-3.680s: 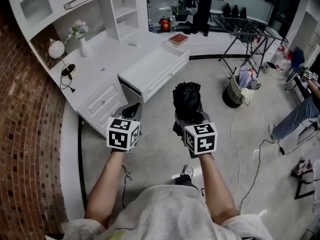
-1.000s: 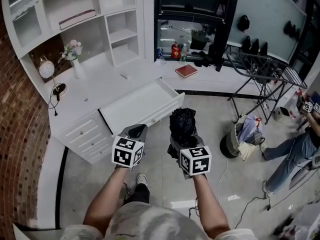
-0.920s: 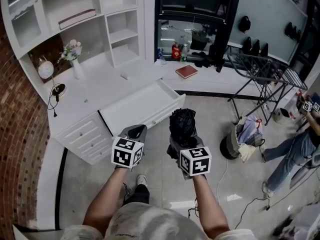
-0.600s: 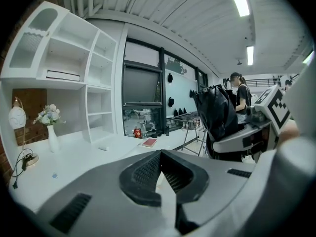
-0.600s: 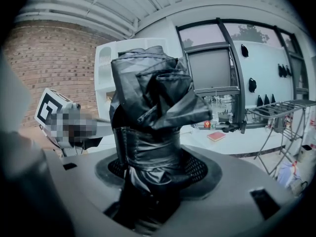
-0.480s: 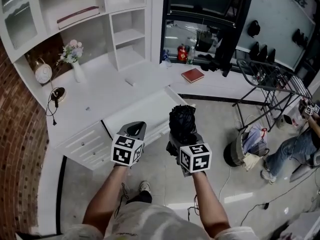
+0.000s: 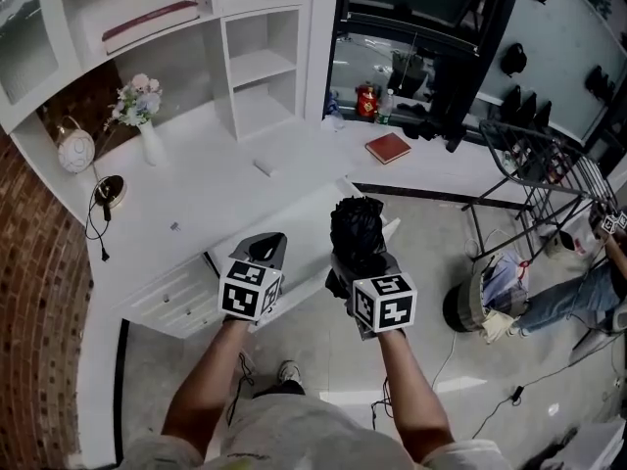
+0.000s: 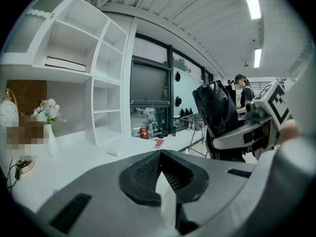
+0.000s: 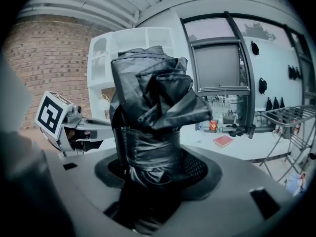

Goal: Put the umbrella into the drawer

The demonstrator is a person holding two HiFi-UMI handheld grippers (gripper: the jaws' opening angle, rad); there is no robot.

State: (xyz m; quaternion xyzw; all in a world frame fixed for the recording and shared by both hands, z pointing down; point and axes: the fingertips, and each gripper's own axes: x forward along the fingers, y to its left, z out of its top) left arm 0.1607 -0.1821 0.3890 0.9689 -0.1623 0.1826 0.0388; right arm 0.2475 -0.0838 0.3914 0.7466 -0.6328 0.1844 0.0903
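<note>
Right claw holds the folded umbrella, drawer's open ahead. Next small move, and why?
Probably move the right claw forward over the open drawer: it clamps the black umbrella upright, which in the head view looks short of the drawer's inside.

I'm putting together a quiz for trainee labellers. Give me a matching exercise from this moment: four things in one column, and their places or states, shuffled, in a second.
Things
1. black folded umbrella
2. flat red book
3. white vase of flowers
4. left gripper

Places or states
A. jaws together, nothing between them
B. standing beside the round clock
C. clamped in the jaws of the right gripper
D. lying flat on the white counter

Pairs: 1-C, 2-D, 3-B, 4-A
</note>
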